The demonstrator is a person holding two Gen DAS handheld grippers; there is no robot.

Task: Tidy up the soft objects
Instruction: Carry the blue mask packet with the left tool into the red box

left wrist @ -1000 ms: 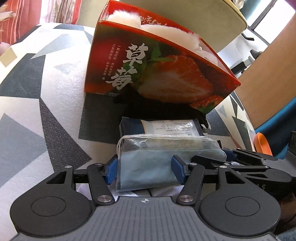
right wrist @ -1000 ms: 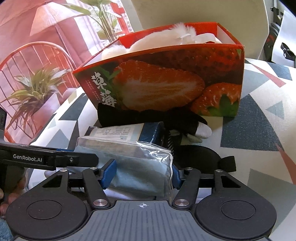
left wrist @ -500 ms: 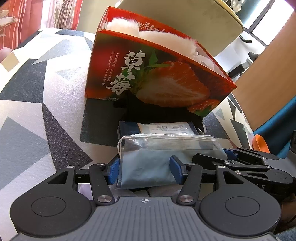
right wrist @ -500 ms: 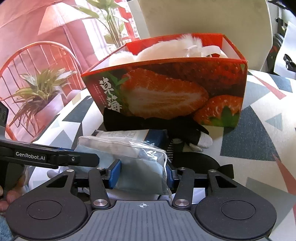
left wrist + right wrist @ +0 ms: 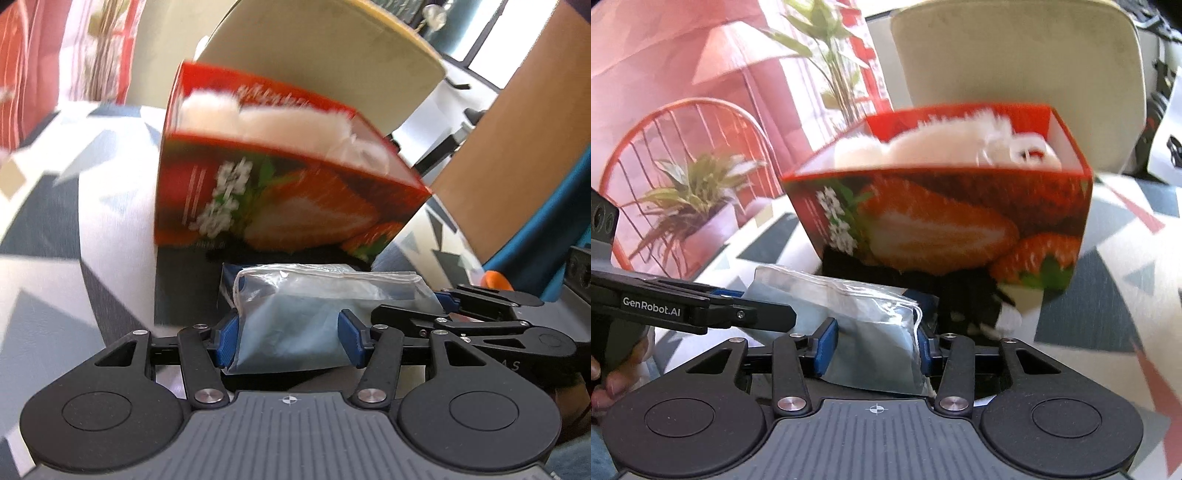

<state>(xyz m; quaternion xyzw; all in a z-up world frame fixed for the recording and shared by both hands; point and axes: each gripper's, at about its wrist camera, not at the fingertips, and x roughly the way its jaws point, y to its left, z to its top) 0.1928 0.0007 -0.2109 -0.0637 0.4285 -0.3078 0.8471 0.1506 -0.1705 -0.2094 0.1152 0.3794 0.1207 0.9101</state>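
Strong daylight filled the room and washed the patterned counter [image 5: 48,266] nearly white in patches. The strawberry box [image 5: 945,221] was smeared with motion blur in both views, its lettering unreadable, and the white plush [image 5: 266,118] inside it was blown out to a featureless glow. Nearer in, the clear bag [image 5: 295,321] stayed sharp and caught small glints on its creases. The box cast a dark shadow at its foot. Both views bowed outward at the edges, bending the chair back [image 5: 1015,55].

Geometric-patterned tabletop [image 5: 55,280], strawberry-print box [image 5: 945,218] standing on it, black fabric [image 5: 964,291] at its base
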